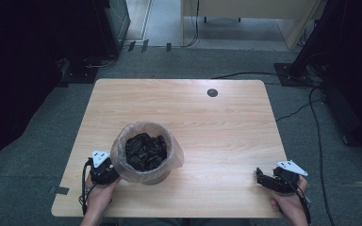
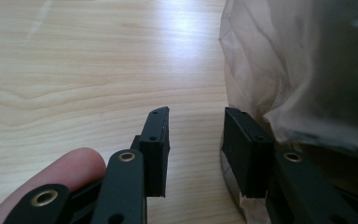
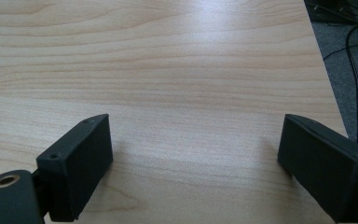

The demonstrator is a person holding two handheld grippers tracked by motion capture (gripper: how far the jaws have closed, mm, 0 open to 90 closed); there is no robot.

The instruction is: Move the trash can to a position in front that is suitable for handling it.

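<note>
A small bin lined with a translucent plastic bag (image 1: 175, 159) stands on the front left of the wooden table (image 1: 217, 132). Crumpled black material (image 1: 145, 151) fills it. My left gripper (image 1: 109, 173) sits low against the bin's left side. In the left gripper view the left gripper (image 2: 196, 116) is open by a narrow gap with only table between the jaws, and its right jaw touches the bag (image 2: 279, 70). My right gripper (image 1: 260, 178) rests near the front right corner. In the right gripper view the right gripper (image 3: 195, 122) is wide open over bare wood.
A dark round cable hole (image 1: 212, 92) sits near the table's far edge. Cables (image 1: 311, 108) run over the grey carpet to the right of the table. The table's right edge (image 3: 324, 79) lies close to my right gripper.
</note>
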